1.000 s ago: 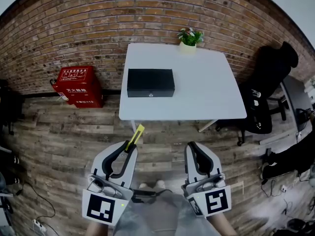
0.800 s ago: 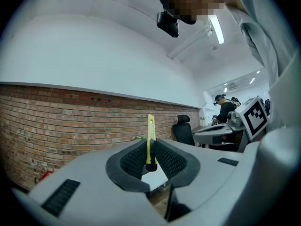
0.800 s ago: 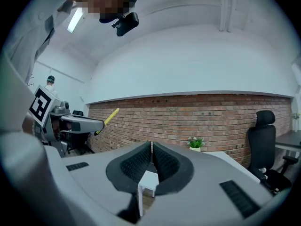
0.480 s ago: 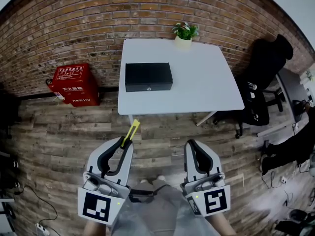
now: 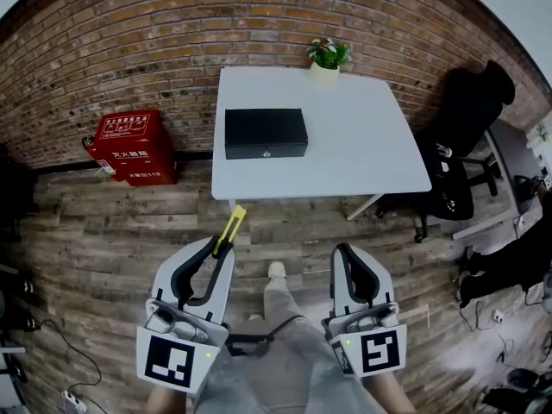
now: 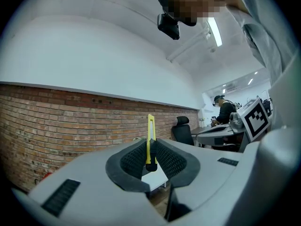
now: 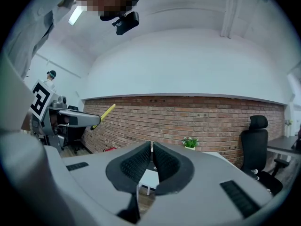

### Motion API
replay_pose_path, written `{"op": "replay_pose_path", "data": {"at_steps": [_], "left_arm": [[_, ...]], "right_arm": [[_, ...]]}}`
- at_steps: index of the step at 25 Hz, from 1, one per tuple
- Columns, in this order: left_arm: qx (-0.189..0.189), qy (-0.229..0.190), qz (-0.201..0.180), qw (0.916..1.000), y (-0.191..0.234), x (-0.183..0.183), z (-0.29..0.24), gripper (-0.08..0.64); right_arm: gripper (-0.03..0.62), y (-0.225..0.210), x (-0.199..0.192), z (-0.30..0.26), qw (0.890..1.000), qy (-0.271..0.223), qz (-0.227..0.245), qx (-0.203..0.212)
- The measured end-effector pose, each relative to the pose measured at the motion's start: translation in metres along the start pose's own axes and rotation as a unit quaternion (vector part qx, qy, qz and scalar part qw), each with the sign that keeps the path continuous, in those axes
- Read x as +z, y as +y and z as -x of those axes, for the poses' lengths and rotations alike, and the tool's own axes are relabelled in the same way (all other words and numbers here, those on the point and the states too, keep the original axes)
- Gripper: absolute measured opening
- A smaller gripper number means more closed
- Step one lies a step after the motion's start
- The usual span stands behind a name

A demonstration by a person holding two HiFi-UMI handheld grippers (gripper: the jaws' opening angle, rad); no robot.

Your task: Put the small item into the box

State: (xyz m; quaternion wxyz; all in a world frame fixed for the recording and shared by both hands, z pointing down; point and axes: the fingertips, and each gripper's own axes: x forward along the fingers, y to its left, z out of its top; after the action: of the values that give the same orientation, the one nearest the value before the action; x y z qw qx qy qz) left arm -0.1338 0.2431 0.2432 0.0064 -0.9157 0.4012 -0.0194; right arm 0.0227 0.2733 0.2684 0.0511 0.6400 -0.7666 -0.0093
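stepping closer, your foot [image 5: 276, 271] newly in frame: left gripper [image 5: 222, 251] clamps yellow cutter [image 5: 231, 226], right gripper [image 5: 346, 254] pinched empty; box [image 5: 266, 133] upper centre, unreached.

The lower half of your yellow utility knife [image 5: 231, 228] is hidden between the jaws of your left gripper [image 5: 221, 250], short of the white table [image 5: 362, 145]. On that table, the black box [image 5: 266, 133] has a front fitting too small to identify. Left of the table, the print on the red cabinet [image 5: 131, 147] is unreadable.
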Motion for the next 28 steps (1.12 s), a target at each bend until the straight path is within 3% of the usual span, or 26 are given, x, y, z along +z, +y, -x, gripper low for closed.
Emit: {"op": "replay_pose_path", "data": {"at_steps": [11, 28], "left_arm": [[0.029, -0.002, -0.005, 0.9996, 0.031, 0.001, -0.045, 0.074], [0.081, 0.005, -0.011, 0.9967, 0.087, 0.014, -0.19, 0.074]], "right_arm": [[0.049, -0.019, 0.0, -0.069, 0.999, -0.012, -0.004, 0.033], [0.049, -0.103, 0.007, -0.218, 0.996, -0.017, 0.003, 0.09]]}}
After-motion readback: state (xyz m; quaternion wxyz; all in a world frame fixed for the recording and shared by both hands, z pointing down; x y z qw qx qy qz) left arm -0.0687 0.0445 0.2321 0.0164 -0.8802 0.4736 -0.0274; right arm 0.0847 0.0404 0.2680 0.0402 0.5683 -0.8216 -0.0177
